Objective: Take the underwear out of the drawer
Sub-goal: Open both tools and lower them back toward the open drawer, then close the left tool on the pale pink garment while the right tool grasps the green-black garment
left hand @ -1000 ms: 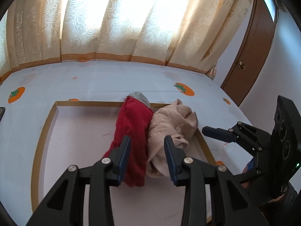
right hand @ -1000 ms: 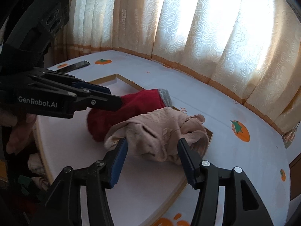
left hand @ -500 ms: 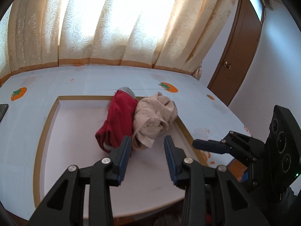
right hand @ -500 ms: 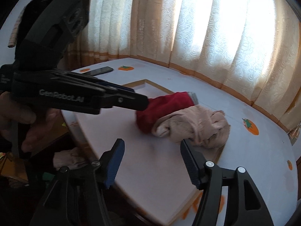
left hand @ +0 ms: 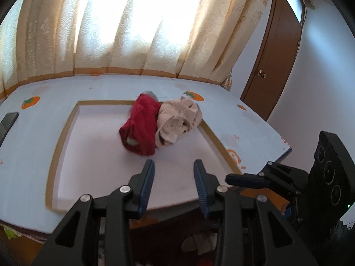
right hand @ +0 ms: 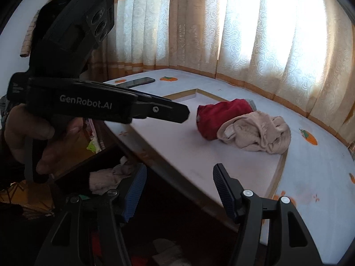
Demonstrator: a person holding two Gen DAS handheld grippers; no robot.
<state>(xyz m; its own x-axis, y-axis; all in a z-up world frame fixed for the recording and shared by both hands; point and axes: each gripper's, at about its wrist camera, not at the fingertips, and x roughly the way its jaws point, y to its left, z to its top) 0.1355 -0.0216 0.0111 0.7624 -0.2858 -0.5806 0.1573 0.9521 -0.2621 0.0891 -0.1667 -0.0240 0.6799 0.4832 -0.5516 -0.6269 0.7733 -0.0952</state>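
Observation:
Red underwear [left hand: 142,124] and a beige garment [left hand: 179,119] lie bunched side by side on the white tabletop [left hand: 99,155], also visible as red underwear [right hand: 224,115] and the beige garment [right hand: 257,133]. My left gripper [left hand: 174,163] hangs over the table's near edge, short of the heap, open with nothing between its fingers. My right gripper [right hand: 180,168] is open too and holds nothing; it sits lower, off the table edge. Below the edge an open drawer [right hand: 73,168] shows a pale garment [right hand: 111,177]. The left gripper [right hand: 184,113] crosses the right wrist view, held by a hand [right hand: 44,137].
A dark phone [right hand: 137,81] lies on the far left of the table. Cream curtains [left hand: 133,33] hang behind the table and a brown door [left hand: 277,55] stands at the right. The right gripper [left hand: 230,179] is beside the table's right corner.
Both grippers have drawn back from the heap to the table's near edge. The right jaws stand slightly wider. The drawer below the table has come into view.

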